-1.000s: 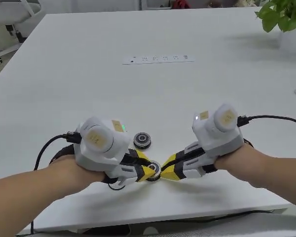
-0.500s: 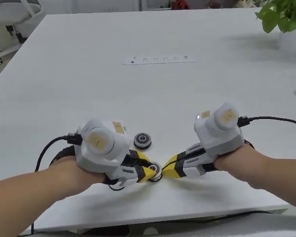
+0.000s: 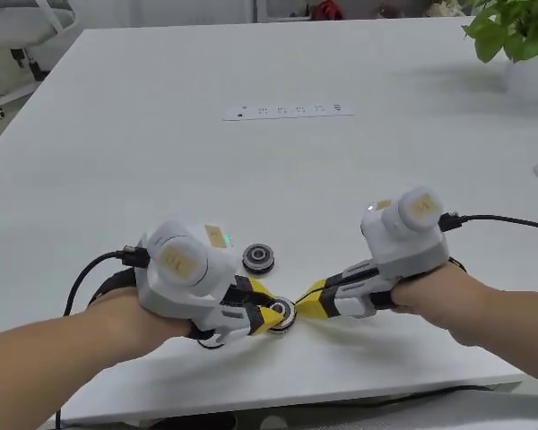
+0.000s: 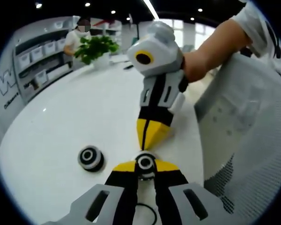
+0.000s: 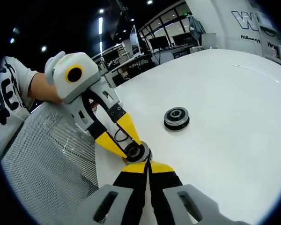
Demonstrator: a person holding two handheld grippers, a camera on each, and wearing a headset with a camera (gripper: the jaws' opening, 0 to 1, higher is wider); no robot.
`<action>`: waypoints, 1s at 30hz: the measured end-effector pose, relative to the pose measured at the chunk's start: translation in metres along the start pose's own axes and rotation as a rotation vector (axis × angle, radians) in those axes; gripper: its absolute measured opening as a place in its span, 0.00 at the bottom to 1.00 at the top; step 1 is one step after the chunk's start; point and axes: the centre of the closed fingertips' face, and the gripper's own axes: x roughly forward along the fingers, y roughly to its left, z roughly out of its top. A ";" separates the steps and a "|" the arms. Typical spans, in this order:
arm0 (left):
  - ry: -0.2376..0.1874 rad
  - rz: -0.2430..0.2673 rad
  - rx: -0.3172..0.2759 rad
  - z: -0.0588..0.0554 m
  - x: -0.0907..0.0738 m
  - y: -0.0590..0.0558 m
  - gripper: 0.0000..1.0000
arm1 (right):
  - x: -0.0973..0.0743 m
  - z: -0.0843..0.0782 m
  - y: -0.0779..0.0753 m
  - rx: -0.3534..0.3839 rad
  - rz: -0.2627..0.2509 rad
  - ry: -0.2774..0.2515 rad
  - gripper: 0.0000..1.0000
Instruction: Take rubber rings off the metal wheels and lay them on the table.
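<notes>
Lower centre: the left gripper (image 3: 271,316) clamped a metal wheel (image 3: 282,311), apparently steadying it so the right gripper (image 3: 303,305), jaws together, could pry at its rim.

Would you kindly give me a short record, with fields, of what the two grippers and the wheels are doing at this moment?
left gripper: jaws shut on a small round metal wheel, low over the table
right gripper: jaws shut, tips at the held wheel's rim
other wheel: second metal wheel with a black rubber ring, flat on the white table, apart from both grippers
loose item: thin black loop on the table under the left gripper, likely a removed ring
</notes>
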 end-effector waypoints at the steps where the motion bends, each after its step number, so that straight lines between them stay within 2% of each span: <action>1: 0.000 0.000 0.000 0.000 0.000 0.000 0.13 | 0.000 0.001 0.000 0.007 0.001 -0.006 0.00; 9: 0.003 0.008 0.001 0.000 0.001 0.000 0.12 | -0.001 0.006 0.002 0.032 0.007 -0.045 0.00; 21: 0.013 0.016 -0.001 0.000 0.001 0.001 0.12 | -0.002 0.010 0.008 0.045 0.027 -0.060 0.00; 30: 0.022 0.020 -0.001 0.000 0.002 0.001 0.12 | 0.002 0.016 0.026 0.064 0.077 -0.069 0.00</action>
